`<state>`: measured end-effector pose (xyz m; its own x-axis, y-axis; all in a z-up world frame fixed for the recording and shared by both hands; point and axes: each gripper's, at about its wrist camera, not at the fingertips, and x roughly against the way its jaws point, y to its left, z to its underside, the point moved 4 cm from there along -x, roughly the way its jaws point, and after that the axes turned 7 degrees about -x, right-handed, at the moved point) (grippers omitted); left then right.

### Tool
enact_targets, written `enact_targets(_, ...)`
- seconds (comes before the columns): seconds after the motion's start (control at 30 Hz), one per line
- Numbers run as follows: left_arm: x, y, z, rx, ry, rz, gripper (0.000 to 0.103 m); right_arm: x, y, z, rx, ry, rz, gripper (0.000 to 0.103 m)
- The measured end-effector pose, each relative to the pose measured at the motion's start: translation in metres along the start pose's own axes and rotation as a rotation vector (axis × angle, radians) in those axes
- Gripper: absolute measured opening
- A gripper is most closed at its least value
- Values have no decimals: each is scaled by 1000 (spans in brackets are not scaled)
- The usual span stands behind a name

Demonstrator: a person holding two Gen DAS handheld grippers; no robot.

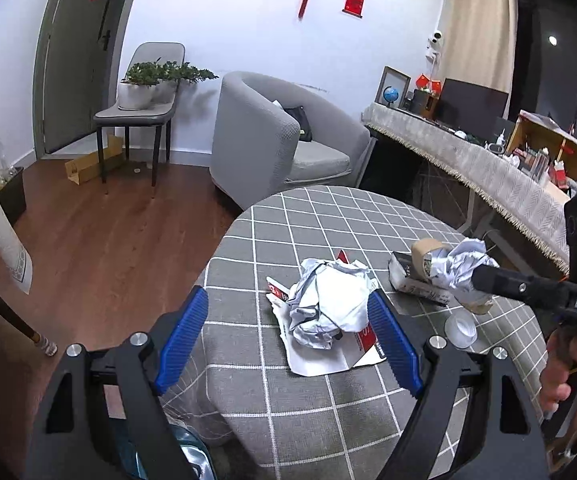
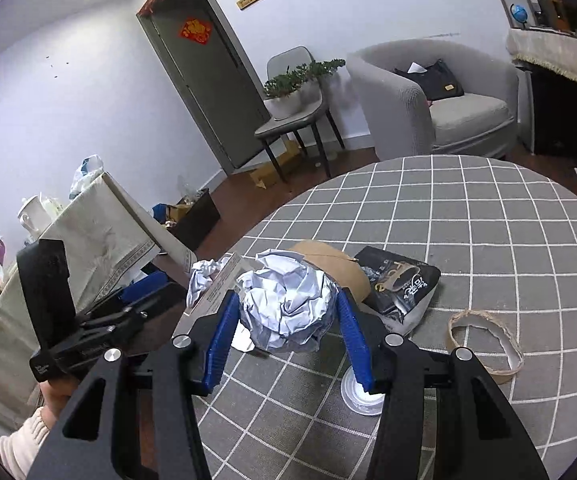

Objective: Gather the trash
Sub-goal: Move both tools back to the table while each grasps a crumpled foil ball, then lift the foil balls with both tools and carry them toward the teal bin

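Crumpled paper ball (image 2: 288, 304) sits clamped between the blue pads (image 2: 224, 344) of the right gripper (image 2: 286, 340), about half open; its underside is hidden, so contact with the checked tablecloth (image 2: 488, 240) is unclear. The ball is roundish, with no clear long axis. The left gripper (image 1: 288, 344) stands wide, holding nothing, a second paper wad (image 1: 328, 308) between its fingers on a flattened carton (image 1: 320, 360) near the table's edge. A brown tape roll (image 2: 336, 268), coffee packet (image 2: 400, 284) and small clear cup (image 2: 362, 394) crowd close; the far tabletop lies open.
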<state>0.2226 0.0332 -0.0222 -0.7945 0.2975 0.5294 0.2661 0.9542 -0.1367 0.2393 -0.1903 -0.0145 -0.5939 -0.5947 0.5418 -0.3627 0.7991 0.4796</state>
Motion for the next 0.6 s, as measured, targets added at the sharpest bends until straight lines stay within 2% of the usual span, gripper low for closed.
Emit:
enact_targets(0.1, -5, 0, -1, 39, -1, 30, 83, -3, -1, -1, 4, 3, 0, 51)
enact_targets(0.33, -20, -10, -3, 60, 17, 66, 70, -5, -2, -1, 15, 8, 9, 51)
enact_targets(0.6, -39, 1, -1, 173, 49, 141, 55, -5, -6, -7, 20, 11, 13, 51)
